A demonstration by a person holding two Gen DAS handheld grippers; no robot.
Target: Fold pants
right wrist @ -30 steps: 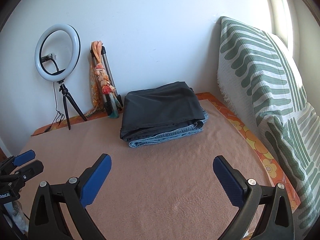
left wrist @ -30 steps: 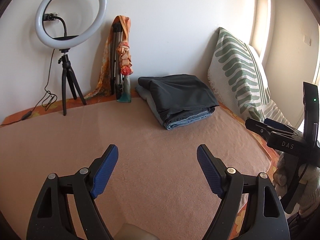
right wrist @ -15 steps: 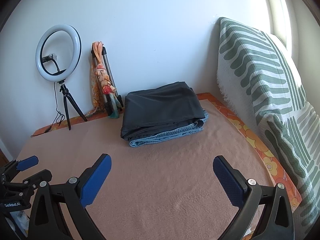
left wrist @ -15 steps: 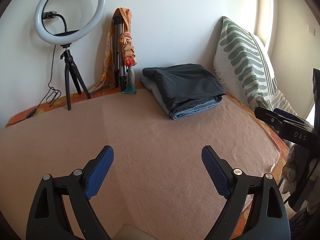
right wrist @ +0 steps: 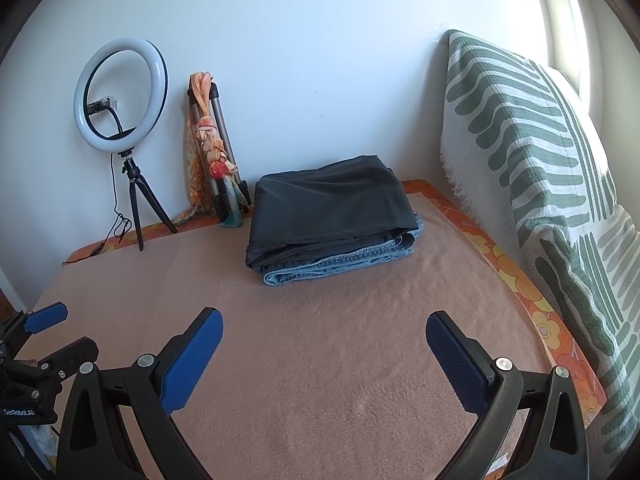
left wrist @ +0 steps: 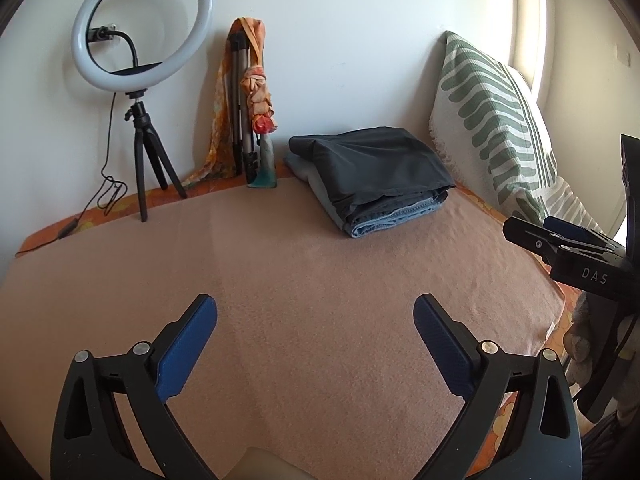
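Both claws hang empty over the bare peach-brown blanket (right wrist: pixel 320 360): the left gripper (left wrist: pixel 315 320) has its blue-padded jaws opening with nothing between them, and the right gripper (right wrist: pixel 324 336) stands spread wide, also holding nothing. The task's things, dark grey folded trousers (right wrist: pixel 328 208) lying on top of folded light-blue denim jeans (right wrist: pixel 340 264), sit stacked near the far wall, well apart from either claw.

The stack looks finished, so the likeliest slip is a careless reach snagging the top layer and dragging it off the denim. The white ring light on its black tripod (left wrist: pixel 140 92) could topple if its trailing cable were caught.

Counted: two folded garments, two grippers, one ring light, one green-striped cushion (right wrist: pixel 540 168).
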